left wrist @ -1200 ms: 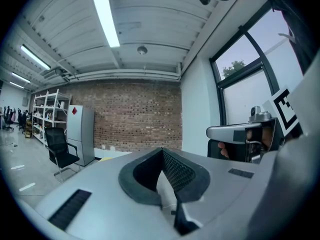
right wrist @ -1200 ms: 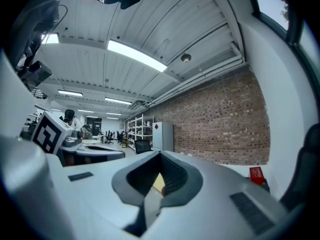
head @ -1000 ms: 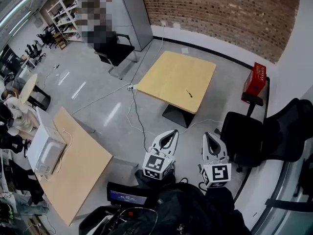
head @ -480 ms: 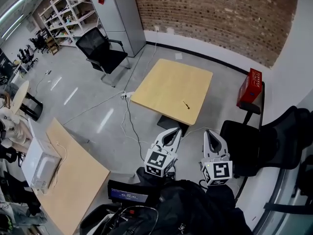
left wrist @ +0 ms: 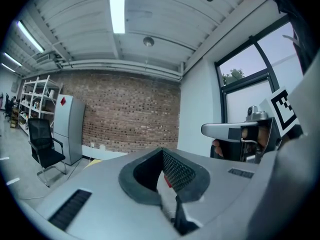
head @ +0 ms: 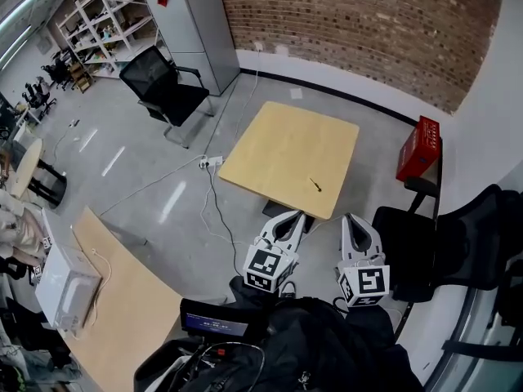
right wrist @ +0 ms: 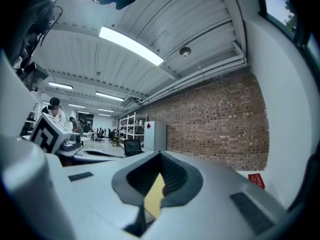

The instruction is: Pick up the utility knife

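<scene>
The utility knife [head: 315,184] is a small dark sliver lying near the front right edge of the square light-wood table [head: 278,149] in the head view. My left gripper [head: 294,216] and right gripper [head: 350,219] are held side by side below the table, short of its near edge, both pointing toward it. Both have their jaws together with nothing held. In the left gripper view the left gripper [left wrist: 161,151] points at the brick wall. A strip of the table's yellow top shows through the jaw opening of the right gripper [right wrist: 161,155] in the right gripper view.
A black office chair [head: 413,235] stands right beside the right gripper, with a red box [head: 418,147] beyond it. A power strip and cable [head: 211,163] lie on the floor left of the table. Another wooden table [head: 122,300] with a white appliance [head: 65,288] stands at lower left.
The head view has shifted, and the table and knife now sit slightly lower and nearer the grippers. Both grippers stay shut and side by side.
</scene>
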### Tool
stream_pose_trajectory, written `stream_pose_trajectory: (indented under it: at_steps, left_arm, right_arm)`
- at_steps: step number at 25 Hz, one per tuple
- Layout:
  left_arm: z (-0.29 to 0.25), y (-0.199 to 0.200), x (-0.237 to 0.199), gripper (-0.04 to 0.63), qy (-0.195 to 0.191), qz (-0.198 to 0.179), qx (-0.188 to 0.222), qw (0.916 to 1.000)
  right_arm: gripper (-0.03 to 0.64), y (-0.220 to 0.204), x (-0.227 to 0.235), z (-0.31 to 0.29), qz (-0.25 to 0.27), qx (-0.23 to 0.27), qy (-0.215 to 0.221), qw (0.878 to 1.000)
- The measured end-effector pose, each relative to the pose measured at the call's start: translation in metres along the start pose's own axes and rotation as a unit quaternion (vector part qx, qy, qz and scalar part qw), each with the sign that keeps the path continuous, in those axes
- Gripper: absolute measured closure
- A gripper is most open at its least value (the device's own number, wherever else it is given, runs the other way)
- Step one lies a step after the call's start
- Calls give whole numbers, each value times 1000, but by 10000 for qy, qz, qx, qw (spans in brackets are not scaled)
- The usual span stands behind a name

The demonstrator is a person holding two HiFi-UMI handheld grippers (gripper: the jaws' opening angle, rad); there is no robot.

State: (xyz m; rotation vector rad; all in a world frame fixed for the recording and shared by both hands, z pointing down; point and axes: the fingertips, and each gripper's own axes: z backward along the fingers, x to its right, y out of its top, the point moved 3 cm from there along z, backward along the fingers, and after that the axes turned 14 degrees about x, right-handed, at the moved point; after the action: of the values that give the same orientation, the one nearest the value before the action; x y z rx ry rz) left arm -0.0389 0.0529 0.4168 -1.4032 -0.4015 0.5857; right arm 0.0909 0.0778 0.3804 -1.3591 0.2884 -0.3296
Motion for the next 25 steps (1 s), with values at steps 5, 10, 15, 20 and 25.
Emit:
stream_pose_trajectory:
  at_steps: [5,10,15,20,25]
  left_arm:
    - [-5,-7,-24,595,-22,32,-66,10000]
    - [-10,-14,-40,595,-50,76,-123,9999]
    - [-16,-18,-54,595,-52,103,-144,9998]
    - [-25,-17,-58,595,-93,127,-168,9997]
    - [-34,-27,-59,595,-69,196,-258,9995]
  right_arm:
    - [614,-10,-4,-22,7,-53,-72,10000]
    - [614,-19,-7,-37,21,-124,-102,9999]
    - [614,-24,-9,-50,35,-154,-106,9998]
    - [614,-23,-3,-57,35,-182,-138,9997]
    - [614,-30,4,-65,34,-261,-72,9996]
